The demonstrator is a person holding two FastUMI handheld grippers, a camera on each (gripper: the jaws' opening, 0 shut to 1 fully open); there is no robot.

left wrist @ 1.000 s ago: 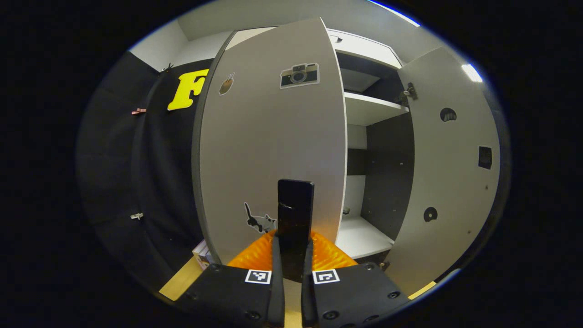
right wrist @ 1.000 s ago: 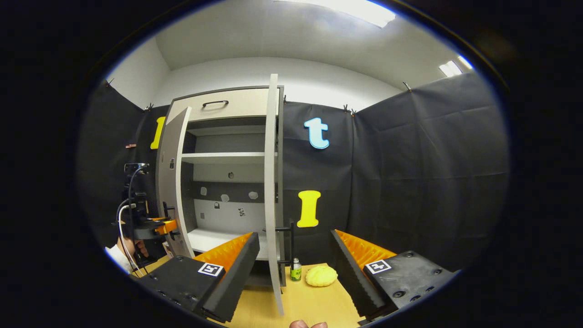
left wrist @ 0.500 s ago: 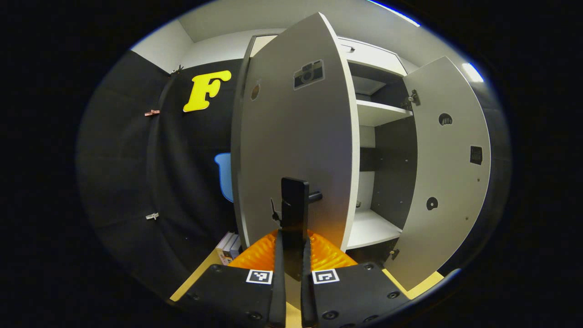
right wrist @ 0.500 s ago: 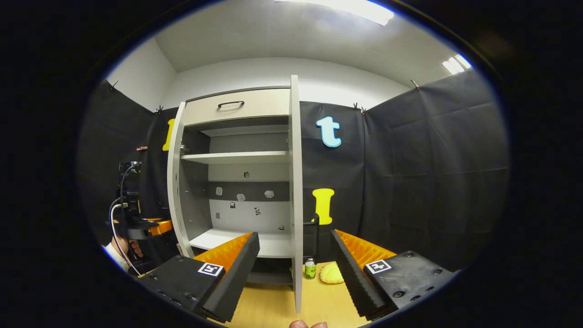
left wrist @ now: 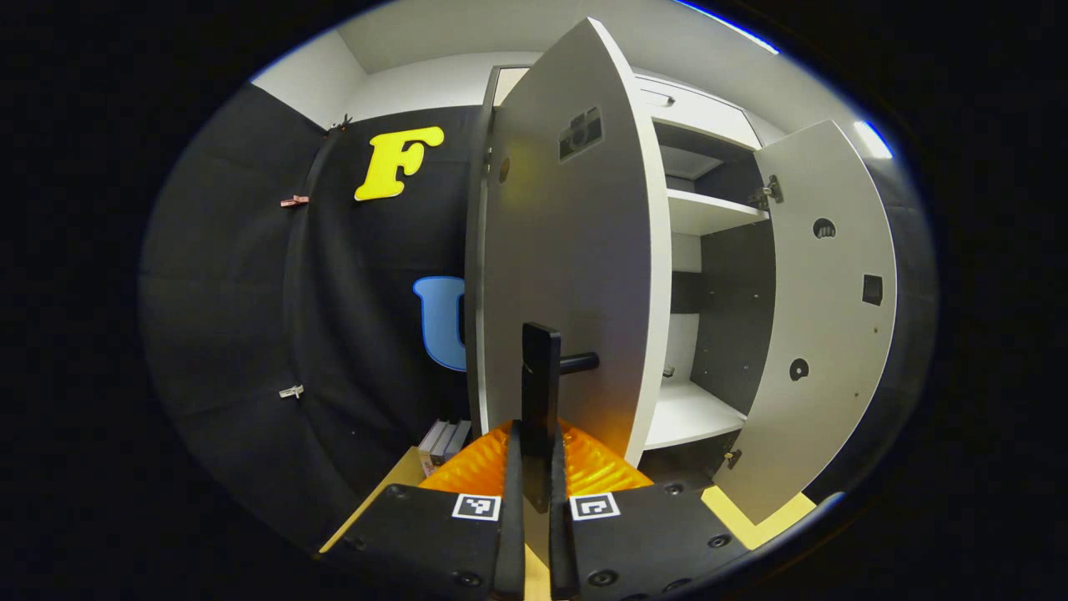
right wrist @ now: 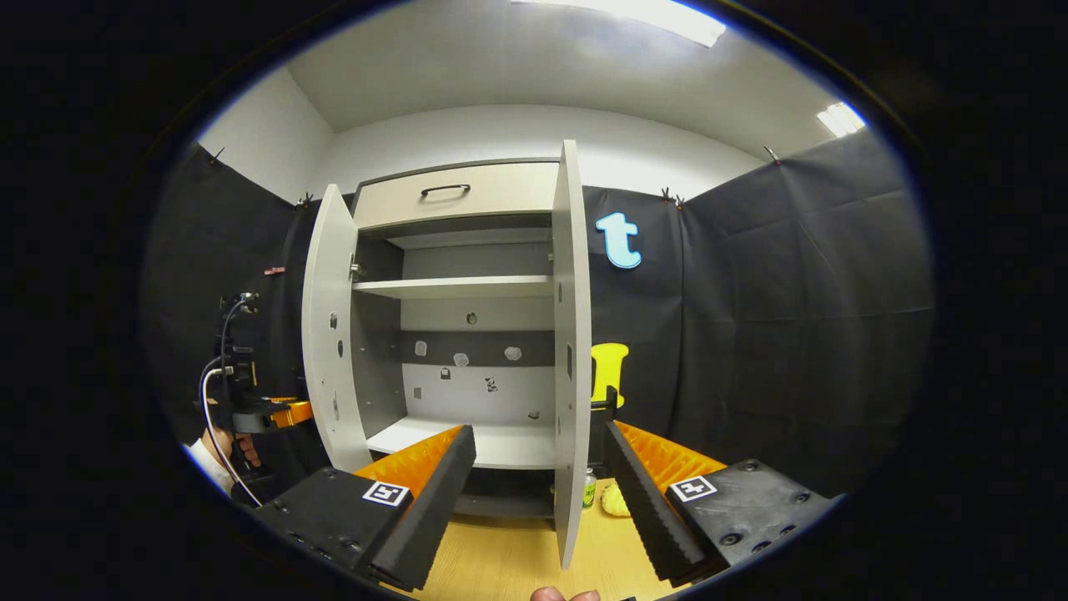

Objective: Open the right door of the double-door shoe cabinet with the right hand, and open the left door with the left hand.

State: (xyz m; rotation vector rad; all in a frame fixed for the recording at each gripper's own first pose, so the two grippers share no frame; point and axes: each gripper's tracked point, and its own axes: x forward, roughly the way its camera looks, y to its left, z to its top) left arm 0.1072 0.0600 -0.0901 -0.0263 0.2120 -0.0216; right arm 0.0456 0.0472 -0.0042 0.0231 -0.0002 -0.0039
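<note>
The shoe cabinet (right wrist: 455,196) stands with both doors swung out. In the left gripper view the left door (left wrist: 576,267) fills the middle, and my left gripper (left wrist: 534,442) is shut on its black bar handle (left wrist: 540,367). The right door (left wrist: 834,317) hangs open to the right, its inner face showing. In the right gripper view the right door (right wrist: 571,351) is seen almost edge-on, its black handle (right wrist: 612,402) just behind it. My right gripper (right wrist: 538,434) is open, back from that door and touching nothing. Beside the left door (right wrist: 325,334) I see the left gripper (right wrist: 267,413), far left.
A wooden table top (right wrist: 509,559) runs under the cabinet. On it, behind the right door, are a small green bottle (right wrist: 590,490) and a yellow lump (right wrist: 615,499). Several books (left wrist: 444,436) lean by the cabinet's left side. A person's hand (right wrist: 224,457) holds the left gripper.
The left door has swung further open with my left gripper shut on its handle. The right gripper has stayed open, and its view has shifted so the right door's inner face begins to show.
</note>
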